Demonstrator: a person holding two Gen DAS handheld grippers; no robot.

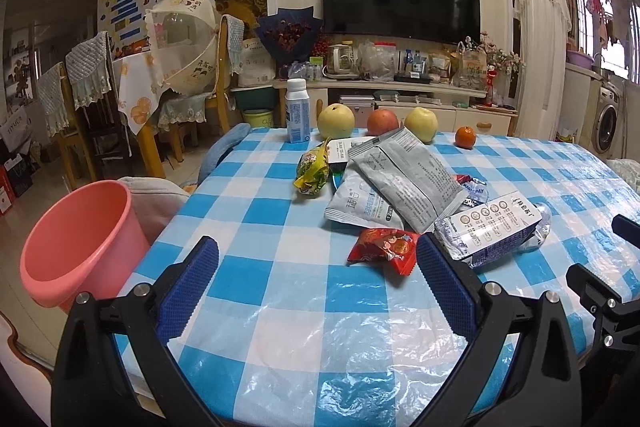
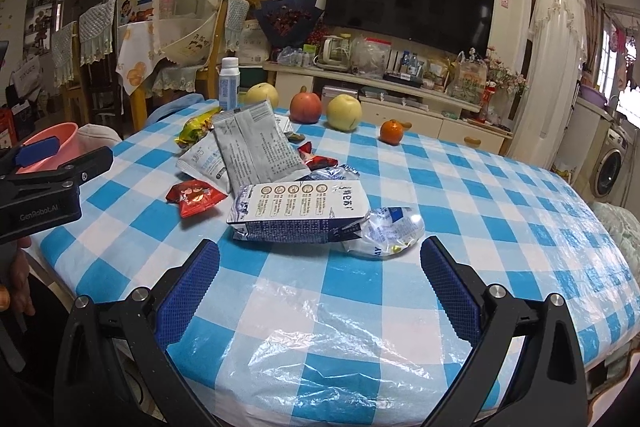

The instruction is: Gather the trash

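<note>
While both grippers hovered over the checked tablecloth (image 1: pixel 304 299), neither held anything: left gripper (image 1: pixel 318 255) had jaws wide apart, right gripper (image 2: pixel 320 257) likewise. Trash pile sat just ahead of both: red wrapper (image 1: pixel 382 247) btwn & just beyond the left fingertips, flattened milk carton (image 2: pixel 298 213) directly ahead of the right one, w/ a crumpled clear wrapper (image 2: pixel 390 231) touching its right end. Grey pouches (image 1: pixel 412 177) lay farther on. Pink bin (image 1: pixel 76 239) stood off the table's edge, left of the left gripper.
</note>
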